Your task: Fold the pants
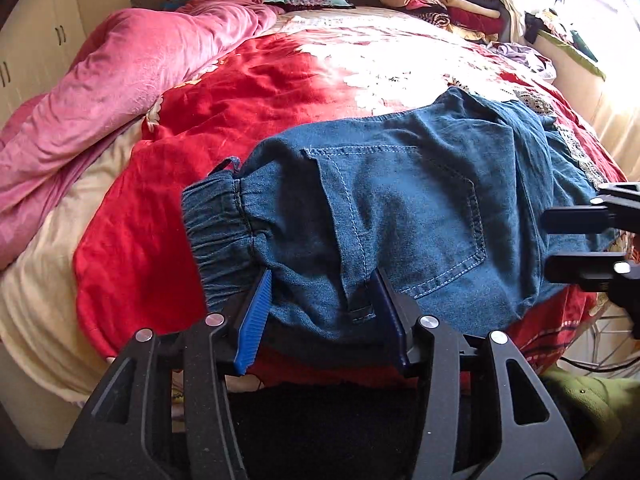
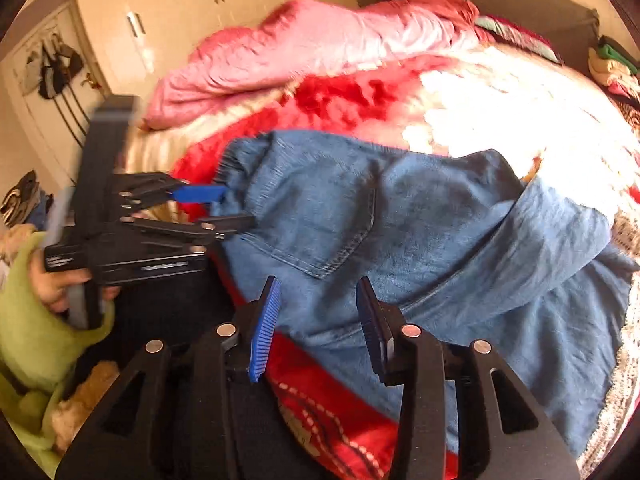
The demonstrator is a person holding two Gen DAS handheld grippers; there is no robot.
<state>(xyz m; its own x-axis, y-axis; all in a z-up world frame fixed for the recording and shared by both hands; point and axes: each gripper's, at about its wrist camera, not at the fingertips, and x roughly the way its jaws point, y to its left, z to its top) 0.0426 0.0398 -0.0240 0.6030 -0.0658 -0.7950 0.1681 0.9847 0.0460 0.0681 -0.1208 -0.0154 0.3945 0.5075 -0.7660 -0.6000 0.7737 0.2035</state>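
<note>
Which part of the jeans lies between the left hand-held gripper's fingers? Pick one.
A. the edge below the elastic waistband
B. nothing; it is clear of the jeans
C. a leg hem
A: the left hand-held gripper straddles the jeans just beside the elastic waistband, blue pads apart.

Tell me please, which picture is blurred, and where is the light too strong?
Right wrist view: motion blur, strongest on the left gripper; glare whitens the bedspread. Left wrist view: sharp; the jeans show clear stitching, but the window is overexposed.
</note>
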